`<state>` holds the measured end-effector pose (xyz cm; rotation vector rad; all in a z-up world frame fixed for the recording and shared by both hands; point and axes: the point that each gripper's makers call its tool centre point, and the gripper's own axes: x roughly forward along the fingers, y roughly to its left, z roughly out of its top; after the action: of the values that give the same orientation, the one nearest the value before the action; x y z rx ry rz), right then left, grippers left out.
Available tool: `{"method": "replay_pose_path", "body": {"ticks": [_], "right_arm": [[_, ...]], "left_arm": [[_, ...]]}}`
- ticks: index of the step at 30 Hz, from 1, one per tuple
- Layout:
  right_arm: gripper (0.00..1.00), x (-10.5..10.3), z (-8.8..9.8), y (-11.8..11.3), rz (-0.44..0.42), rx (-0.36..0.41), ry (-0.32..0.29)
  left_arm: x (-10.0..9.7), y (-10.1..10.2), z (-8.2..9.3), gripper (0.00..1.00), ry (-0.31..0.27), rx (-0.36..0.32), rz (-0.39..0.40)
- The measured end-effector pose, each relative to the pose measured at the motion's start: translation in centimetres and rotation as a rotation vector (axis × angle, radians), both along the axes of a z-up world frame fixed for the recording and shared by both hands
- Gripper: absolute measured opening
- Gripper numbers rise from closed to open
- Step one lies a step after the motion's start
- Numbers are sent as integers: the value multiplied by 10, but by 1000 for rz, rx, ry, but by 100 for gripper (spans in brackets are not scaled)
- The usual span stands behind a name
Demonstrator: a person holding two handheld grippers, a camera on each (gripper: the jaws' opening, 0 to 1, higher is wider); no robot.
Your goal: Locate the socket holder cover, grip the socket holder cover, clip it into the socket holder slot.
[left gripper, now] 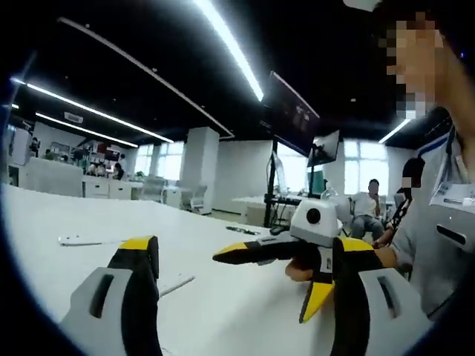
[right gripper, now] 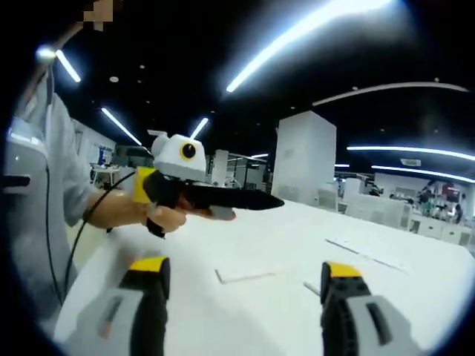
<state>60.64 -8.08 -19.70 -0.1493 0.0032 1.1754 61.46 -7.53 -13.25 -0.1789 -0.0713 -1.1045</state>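
A thin white strip [right gripper: 249,276], which may be the cover, lies flat on the white surface [right gripper: 386,245], between and beyond the right tongs [right gripper: 245,285]. A short pale piece [right gripper: 312,288] lies just inside the right-hand jaw, and a long thin strip [right gripper: 367,254] lies farther out toward the right of this view. Which of these is the cover or the holder cannot be told for sure.

In the left gripper view a small white strip [left gripper: 177,285] lies on the surface [left gripper: 96,215] just beyond the left tongs [left gripper: 241,259], and a flat white piece [left gripper: 80,240] lies farther off to the left.

Both pairs of tongs stand apart with nothing between the yellow-tipped jaws, held above the surface.

Each gripper shows in the other's view, held in a hand [right gripper: 159,215]: the left one comes in from the left of the right gripper view with dark jaws pointing across, and the right one sits at the right of the left gripper view.

The person [left gripper: 445,193] stands at the surface edge in a grey top. Beyond are a monitor [left gripper: 291,113] on a stand, a seated person [left gripper: 365,208], and an office with ceiling strip lights [left gripper: 226,41].
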Motion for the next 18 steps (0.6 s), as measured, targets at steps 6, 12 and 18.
{"method": "replay_pose_path", "body": {"ticks": [6,12,18], "right_arm": [[84,1,-2,0,-2,-3,4],[84,-1,-2,0,-6,-5,5],[83,-5,-1,0,-6,-3,2]], "left_arm": [[5,2,-12,95,2,85,55],[17,14,-35,95,9,189,84],[40,45,-70,95,-24,399,181]]}}
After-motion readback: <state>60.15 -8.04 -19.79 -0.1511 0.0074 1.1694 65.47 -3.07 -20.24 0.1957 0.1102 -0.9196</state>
